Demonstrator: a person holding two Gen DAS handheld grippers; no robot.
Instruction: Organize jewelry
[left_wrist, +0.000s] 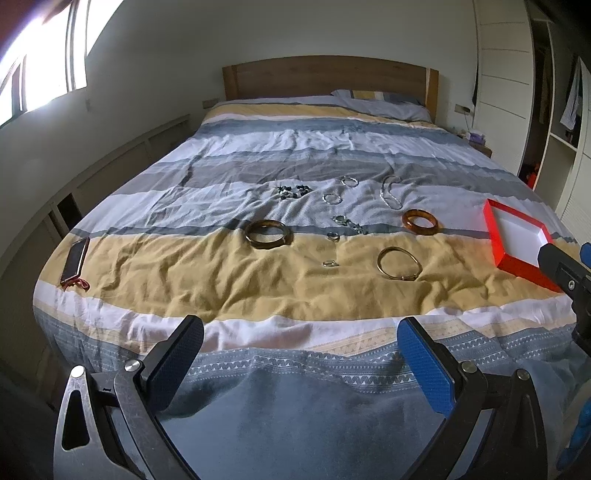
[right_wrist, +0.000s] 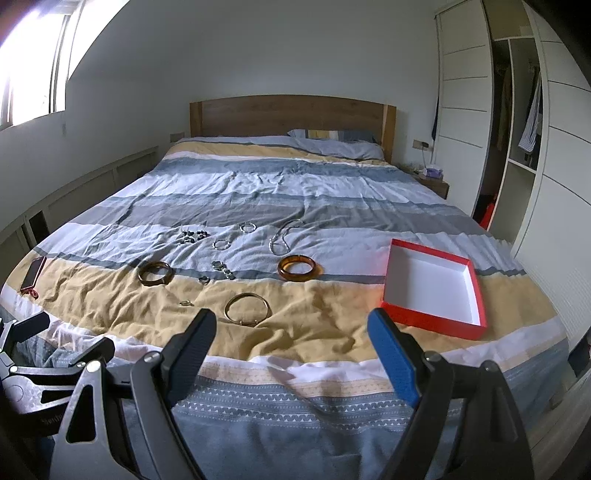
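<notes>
Between my right gripper (right_wrist: 291, 334) fingers, which stand wide apart and hold nothing, I see the gold bangle (right_wrist: 246, 308) just ahead and a bit to the left on the yellow stripe. It lies flat on the bed (right_wrist: 314, 343). The red box (right_wrist: 434, 286) sits ahead to the right, near this gripper. My left gripper (left_wrist: 301, 341) is also wide apart and empty, and the bangle (left_wrist: 399, 263) is farther from it. I think the right one should go first.
</notes>
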